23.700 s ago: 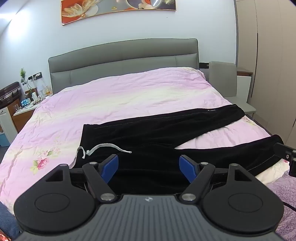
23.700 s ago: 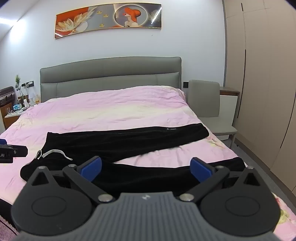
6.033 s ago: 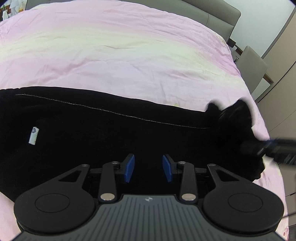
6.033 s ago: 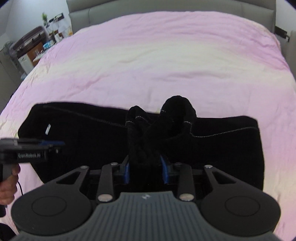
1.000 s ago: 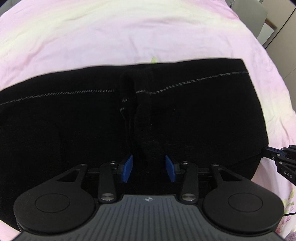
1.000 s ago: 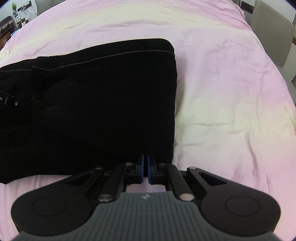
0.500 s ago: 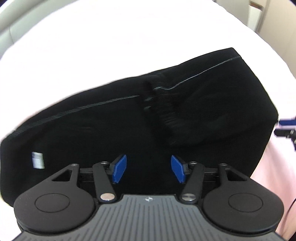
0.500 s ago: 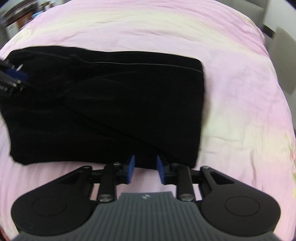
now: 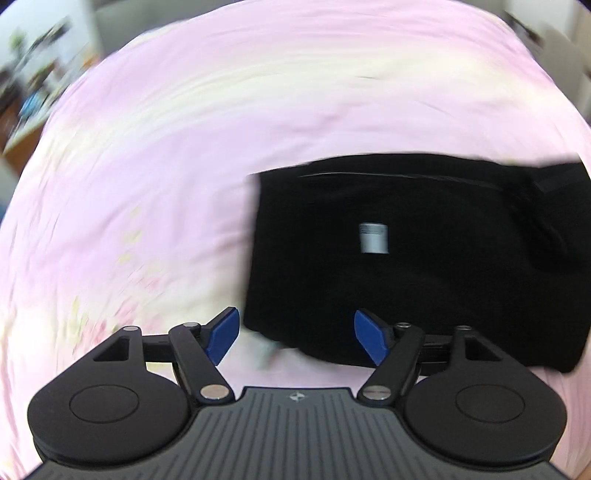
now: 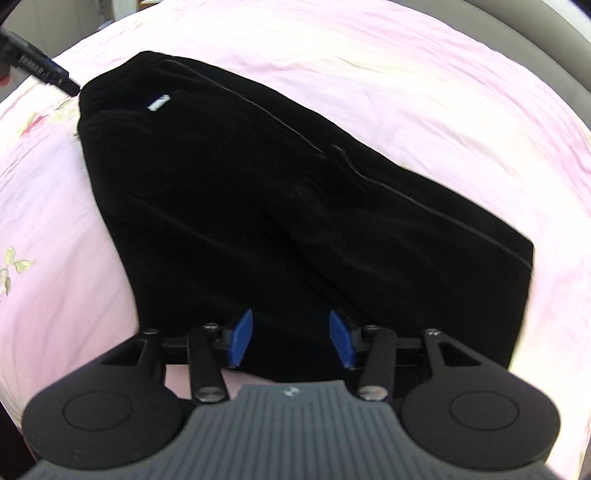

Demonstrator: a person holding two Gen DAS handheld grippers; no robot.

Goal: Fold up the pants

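Underneath, pink quilt point(image 10: 406, 81) covers the bed; black pants point(image 10: 280, 206) lie folded on it. Left gripper point(image 9: 295, 338) opening wide, right gripper point(image 10: 291, 339) opening, both holding nothing. Room edges blurred.

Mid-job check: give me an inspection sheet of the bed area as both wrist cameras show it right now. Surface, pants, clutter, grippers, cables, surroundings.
Surface: pink bedspread, wrinkled, with a flower print near its edge.
Job's things: black pants folded into a compact stack, lying flat; small white label showing on top.
Clutter: nothing seen on the bed.
Grippers: left gripper jaws opening, nothing between them; right gripper jaws opening, above the pants' near edge, not gripping.
Cables: nothing seen.
Surroundings: grey headboard; left view too blurred to tell more.
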